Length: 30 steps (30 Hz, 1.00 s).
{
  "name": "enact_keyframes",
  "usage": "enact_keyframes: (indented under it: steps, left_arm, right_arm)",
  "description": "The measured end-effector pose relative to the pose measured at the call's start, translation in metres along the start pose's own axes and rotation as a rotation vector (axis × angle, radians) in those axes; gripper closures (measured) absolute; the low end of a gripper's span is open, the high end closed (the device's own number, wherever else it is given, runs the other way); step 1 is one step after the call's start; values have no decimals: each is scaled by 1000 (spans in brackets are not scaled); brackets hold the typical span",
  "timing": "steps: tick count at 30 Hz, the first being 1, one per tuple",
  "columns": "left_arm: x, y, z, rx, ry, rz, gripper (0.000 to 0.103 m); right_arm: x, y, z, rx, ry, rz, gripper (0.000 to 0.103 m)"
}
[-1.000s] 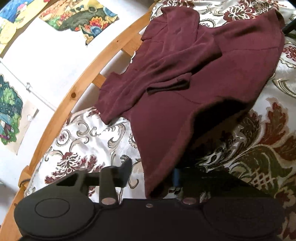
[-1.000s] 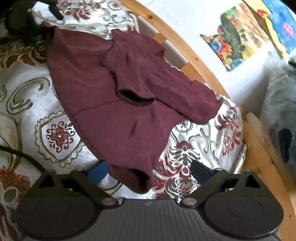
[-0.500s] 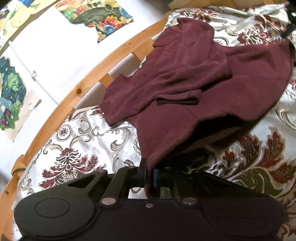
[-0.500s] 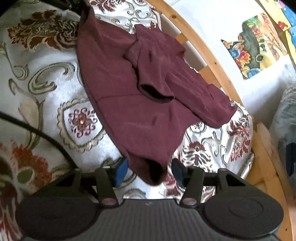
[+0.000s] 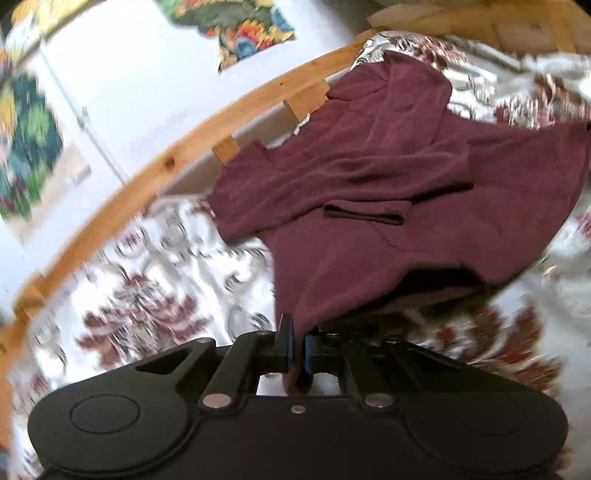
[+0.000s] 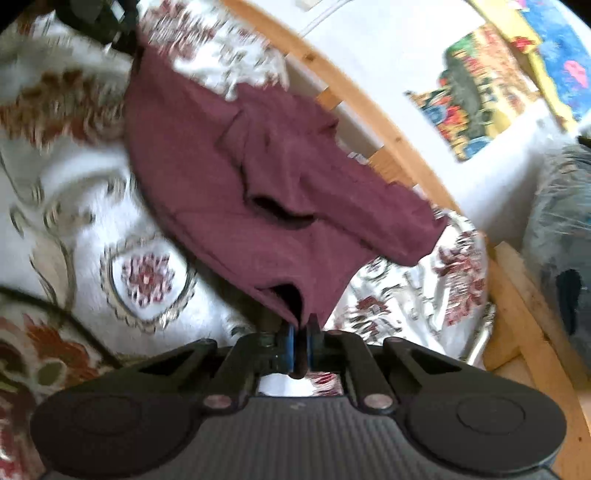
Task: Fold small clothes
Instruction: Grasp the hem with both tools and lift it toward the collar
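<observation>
A small maroon garment (image 5: 388, 206) with short sleeves lies on a floral bedspread (image 5: 147, 295); both sleeves are folded in over its middle. My left gripper (image 5: 298, 343) is shut on one bottom hem corner, lifting it off the bed. In the right wrist view the same maroon garment (image 6: 251, 192) stretches away from my right gripper (image 6: 300, 343), which is shut on the other hem corner. The left gripper also shows in the right wrist view (image 6: 107, 22), at the garment's far corner.
A curved wooden bed rail (image 5: 177, 162) runs behind the garment, with a white wall and colourful pictures (image 5: 243, 33) beyond. A black cable (image 6: 55, 310) crosses the bedspread at left. A grey bundle (image 6: 561, 229) sits beyond the rail at right.
Both grippers went from open around the hem corners to shut on them. The hem has risen off the bedspread.
</observation>
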<state>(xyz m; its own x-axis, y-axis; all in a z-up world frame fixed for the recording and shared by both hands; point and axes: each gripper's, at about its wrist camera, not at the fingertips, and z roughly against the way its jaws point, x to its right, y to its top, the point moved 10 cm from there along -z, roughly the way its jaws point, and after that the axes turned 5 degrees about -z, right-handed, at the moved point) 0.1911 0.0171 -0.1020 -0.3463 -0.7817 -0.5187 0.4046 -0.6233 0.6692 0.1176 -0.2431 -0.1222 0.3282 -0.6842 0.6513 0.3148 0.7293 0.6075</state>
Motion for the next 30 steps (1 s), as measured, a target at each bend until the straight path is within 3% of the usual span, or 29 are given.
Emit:
enact_keyframes:
  steps: [7, 19, 25, 30]
  left_arm:
    - [-33, 14, 54, -14, -98, 247, 98]
    - [-39, 20, 178, 25, -246, 287, 98]
    - [-57, 39, 162, 40, -200, 318, 98]
    - [-79, 72, 99, 9, -215, 422, 98]
  right_arm:
    - [36, 27, 57, 53, 4, -119, 96]
    - [78, 44, 173, -16, 177, -316, 96]
    - [107, 60, 155, 6, 166, -444, 96]
    - [133, 72, 92, -6, 142, -505, 96]
